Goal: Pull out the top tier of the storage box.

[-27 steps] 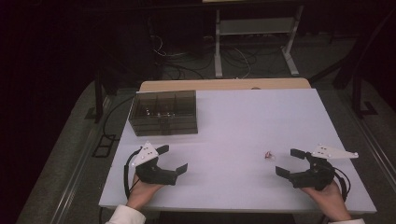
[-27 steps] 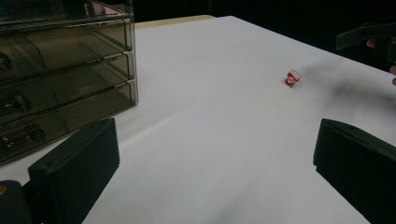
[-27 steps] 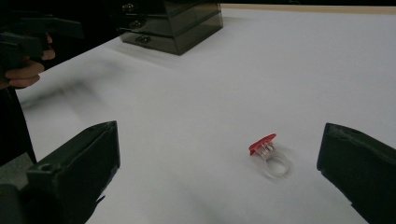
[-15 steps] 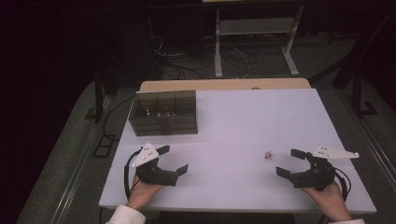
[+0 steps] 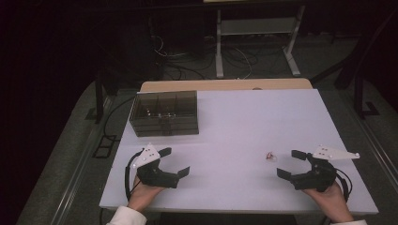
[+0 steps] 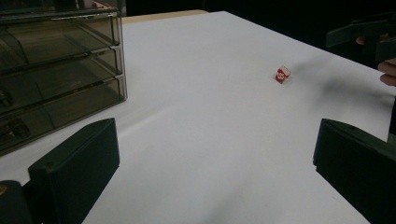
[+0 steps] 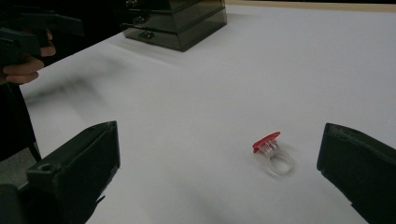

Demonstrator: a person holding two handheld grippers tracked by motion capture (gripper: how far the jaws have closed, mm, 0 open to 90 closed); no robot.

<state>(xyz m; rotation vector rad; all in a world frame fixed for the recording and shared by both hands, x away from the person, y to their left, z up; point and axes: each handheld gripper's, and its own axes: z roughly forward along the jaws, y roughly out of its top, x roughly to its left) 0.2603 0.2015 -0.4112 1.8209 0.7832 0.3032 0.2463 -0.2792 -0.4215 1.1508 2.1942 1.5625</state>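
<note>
A small clear ring with a red top point(image 5: 270, 156) point(image 7: 273, 151) point(image 6: 281, 74) lies on the white table point(image 5: 244, 122), right of centre near the front. My right gripper point(image 5: 291, 164) rests just right of it, jaws wide apart and empty; in the right gripper view the ring lies between and just ahead of the jaws. My left gripper point(image 5: 174, 161) rests at the front left, open and empty. A smoky translucent drawer unit point(image 5: 164, 112) point(image 6: 56, 70) point(image 7: 175, 21) stands at the back left, drawers shut.
A hand holds each gripper at the table's near edge. Behind the table a tan board edge point(image 5: 225, 85), cables on the floor and a metal stand point(image 5: 256, 37) show in the dark.
</note>
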